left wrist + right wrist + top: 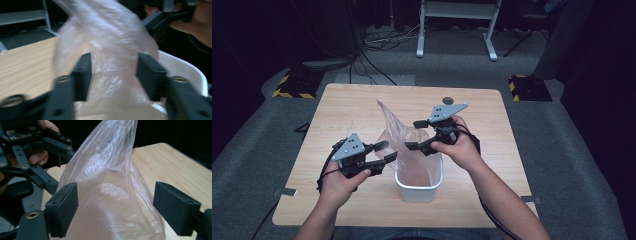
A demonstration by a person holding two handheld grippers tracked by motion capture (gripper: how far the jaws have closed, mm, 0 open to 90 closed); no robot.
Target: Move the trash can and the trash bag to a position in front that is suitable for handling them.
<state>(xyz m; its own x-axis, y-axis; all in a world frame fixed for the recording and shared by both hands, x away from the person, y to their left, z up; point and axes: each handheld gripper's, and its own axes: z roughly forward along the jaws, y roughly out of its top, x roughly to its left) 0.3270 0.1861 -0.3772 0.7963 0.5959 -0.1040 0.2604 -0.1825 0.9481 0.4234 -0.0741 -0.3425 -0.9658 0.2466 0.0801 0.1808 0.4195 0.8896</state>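
both black claws (384, 152) (416, 134) stand wide around the thin clear plastic bag (404, 142), holding nothing, to fit it into the small white bin (419, 187).

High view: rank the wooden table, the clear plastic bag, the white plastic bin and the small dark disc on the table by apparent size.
1. Light wooden table
2. Clear plastic bag
3. White plastic bin, smaller than the bag
4. Small dark disc

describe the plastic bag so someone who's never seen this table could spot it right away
On the light wooden table, look at the small white plastic bin near the front edge. The clear, crinkled plastic bag rises out of it to a tall point, the one see-through, floppy thing there.
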